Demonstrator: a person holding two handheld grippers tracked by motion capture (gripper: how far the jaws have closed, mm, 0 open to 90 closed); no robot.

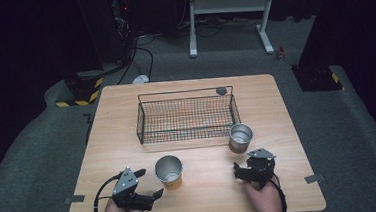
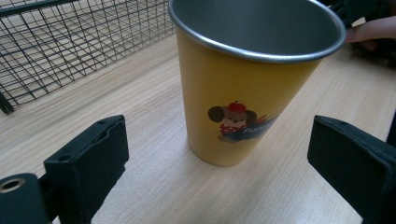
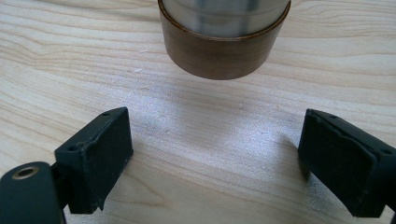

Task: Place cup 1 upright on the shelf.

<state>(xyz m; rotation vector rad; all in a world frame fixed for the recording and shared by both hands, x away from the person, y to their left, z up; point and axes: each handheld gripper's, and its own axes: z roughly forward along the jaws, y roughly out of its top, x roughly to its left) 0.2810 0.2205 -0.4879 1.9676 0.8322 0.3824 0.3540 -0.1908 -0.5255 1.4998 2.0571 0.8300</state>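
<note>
1. Standing upright on the wooden desk (image 1: 128, 140), the yellow cup (image 1: 169, 171) sits near the front edge, a little left of centre; its inside is bare metal and a cartoon dog in a red cap is printed on its side.
2. The left tool (image 1: 149, 183) is held low at the front left, just beside that cup. Its jaws are spread wide and have hold of nothing; in the left gripper view the yellow cup (image 2: 247, 88) stands just ahead of the gap between them, touched by neither.
3. A second cup, the steel cup (image 1: 240, 138) with a brown band round its base, stands upright to the right, just outside the front right corner of the wire basket (image 1: 187, 117).
4. The right tool (image 1: 244, 168) hovers at the front right, near the steel cup on its near side. Its jaws are also wide apart and grip nothing; in the right gripper view the steel cup (image 3: 223, 37) is ahead of them, with bare wood between.
5. The wire basket lies in the middle of the desk, behind both cups, with nothing in it that I can make out.
6. A hand (image 1: 264, 201) holds each tool from the near edge.
</note>
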